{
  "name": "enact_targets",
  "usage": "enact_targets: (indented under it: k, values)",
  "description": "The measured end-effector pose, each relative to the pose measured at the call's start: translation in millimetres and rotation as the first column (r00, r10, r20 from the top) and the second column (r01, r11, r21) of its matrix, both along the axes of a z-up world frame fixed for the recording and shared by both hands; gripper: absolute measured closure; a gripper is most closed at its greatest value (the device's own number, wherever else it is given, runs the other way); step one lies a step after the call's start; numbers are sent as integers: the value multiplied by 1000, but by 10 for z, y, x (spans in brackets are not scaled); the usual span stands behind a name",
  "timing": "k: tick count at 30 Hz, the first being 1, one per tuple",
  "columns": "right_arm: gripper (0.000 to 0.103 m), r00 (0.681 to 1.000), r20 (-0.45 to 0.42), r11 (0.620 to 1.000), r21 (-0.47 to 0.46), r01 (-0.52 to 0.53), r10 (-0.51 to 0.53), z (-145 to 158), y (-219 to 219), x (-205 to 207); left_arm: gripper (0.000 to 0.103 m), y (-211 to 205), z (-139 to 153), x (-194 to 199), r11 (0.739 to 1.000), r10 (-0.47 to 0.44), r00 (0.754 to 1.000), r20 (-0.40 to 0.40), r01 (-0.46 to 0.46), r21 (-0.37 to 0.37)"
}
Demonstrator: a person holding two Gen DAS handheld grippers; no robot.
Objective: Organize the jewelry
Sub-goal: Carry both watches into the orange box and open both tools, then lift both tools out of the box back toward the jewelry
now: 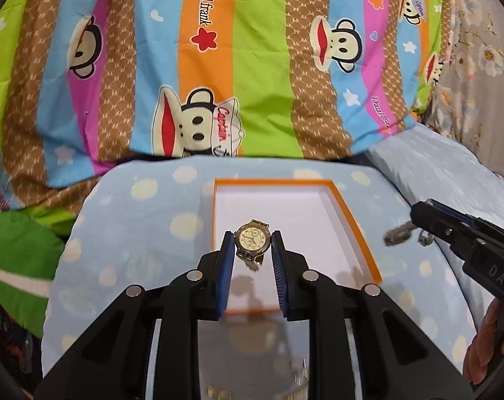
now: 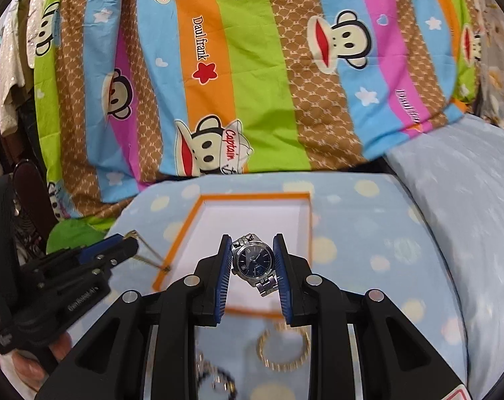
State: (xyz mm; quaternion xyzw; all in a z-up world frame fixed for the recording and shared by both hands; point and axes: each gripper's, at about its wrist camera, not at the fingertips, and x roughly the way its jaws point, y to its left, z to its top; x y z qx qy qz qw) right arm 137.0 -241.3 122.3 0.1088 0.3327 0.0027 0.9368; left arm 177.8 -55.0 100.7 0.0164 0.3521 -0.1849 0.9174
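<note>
Left gripper: jaws clamped on the gold watch, cream dial facing the camera, band hanging below. It hangs above the orange-rimmed box, white inside, which sits on the blue dotted pillow.

Right gripper: jaws clamped on the steel watch, dark blue dial up, link band trailing toward the lower right. Also above the near part of the box.

In the right wrist view the left gripper sits at the box's left edge, thin gold band dangling onto the rim. A gold bangle lies on the pillow just in front of the box, blurred. Striped monkey-print quilt behind.
</note>
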Motion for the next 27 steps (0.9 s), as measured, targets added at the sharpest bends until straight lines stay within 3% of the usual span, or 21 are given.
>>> enact_targets:
  k: [3, 7, 12, 18, 20, 22, 23, 27]
  values:
    - [79, 999, -36, 1000, 7, -4, 5, -87, -61, 428, 81, -112, -52, 448, 1000, 26, 1000, -4, -26, 2]
    - [79, 995, -100, 1000, 15, 8, -6, -378, -150, 957, 81, -242, -272, 963, 999, 32, 997, -67, -32, -2]
    - [79, 983, -183, 1000, 2, 20, -19, -779, -222, 1332, 81, -401, -572, 1319, 999, 28, 992, -124, -25, 27]
    - [78, 975, -219, 1000, -8, 23, -24, -957, -275, 1437, 81, -417, -702, 1405, 999, 37, 991, -130, -34, 25]
    - [75, 976, -213, 999, -26, 27, -32, -952, -277, 1423, 76, -423, -699, 1399, 999, 44, 992, -117, -41, 35]
    - [64, 979, -201, 999, -30, 34, -40, -928, -291, 1397, 57, -418, -687, 1394, 998, 52, 993, -110, -49, 36]
    - [63, 980, -192, 999, -28, 36, -41, -904, -296, 1374, 53, -400, -669, 1382, 998, 63, 993, -105, -60, 31]
    - [63, 988, -146, 999, -23, 43, -46, -688, -302, 1169, 52, -283, -532, 1288, 997, 75, 992, -97, -75, 1]
